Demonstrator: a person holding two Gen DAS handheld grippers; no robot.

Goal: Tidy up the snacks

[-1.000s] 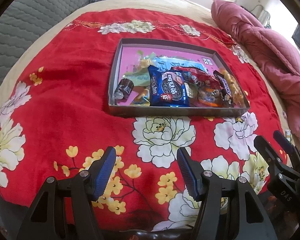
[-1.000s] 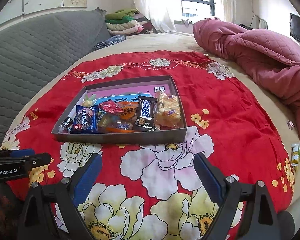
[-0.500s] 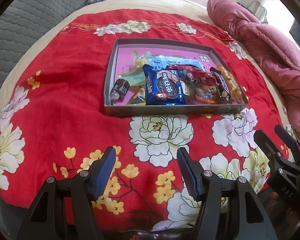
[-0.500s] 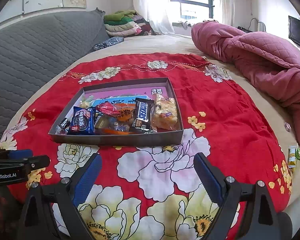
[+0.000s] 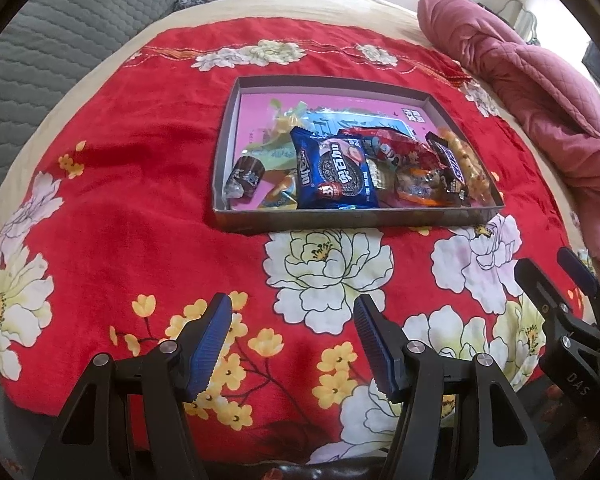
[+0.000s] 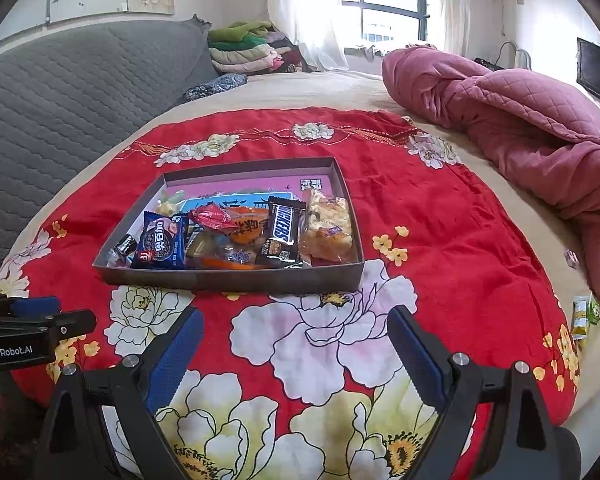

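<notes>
Both grippers' jaws spread, empty. The Oreo packet [image 5: 334, 174] (light, crinkly, slippery) in the box [image 5: 340, 218] likely pinches best by its crimped edge.

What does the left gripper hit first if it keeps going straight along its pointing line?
Most likely the red floral blanket, at the white flower print ahead of the open, empty left gripper. The snack tray lies further along that line, so the bedding probably comes first, though the fisheye view leaves depth unclear.
</notes>
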